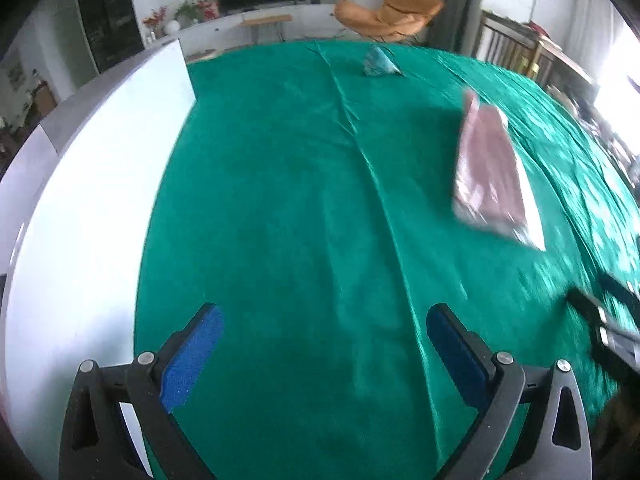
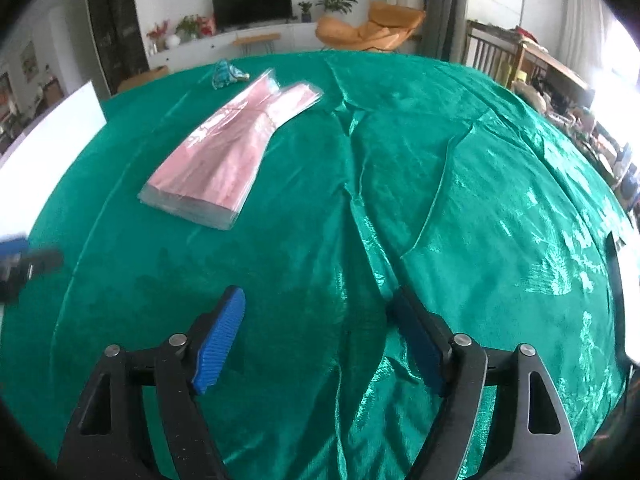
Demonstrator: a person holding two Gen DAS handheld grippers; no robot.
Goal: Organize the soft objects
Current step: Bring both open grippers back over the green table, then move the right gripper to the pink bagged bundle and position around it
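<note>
Because the pink bag [image 2: 224,148] lies flat and shiny on the green cloth [image 2: 400,200], a pinch could slip off or grab the cloth too. The left gripper [image 1: 324,344] and right gripper [image 2: 316,336] both hang wide open, holding nothing. A small blue bundle [image 2: 226,73] sits farther back.

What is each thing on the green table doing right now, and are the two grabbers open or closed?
Left gripper: open, fingers spread, holding nothing, above the cloth.
Right gripper: open, fingers spread, holding nothing.
Pink garment in clear bag: lying flat on the cloth, untouched.
Small teal bundle: crumpled in a heap at the far edge, apart from the pink bag.
Green tablecloth: spread over the table, wrinkled with long creases.
</note>
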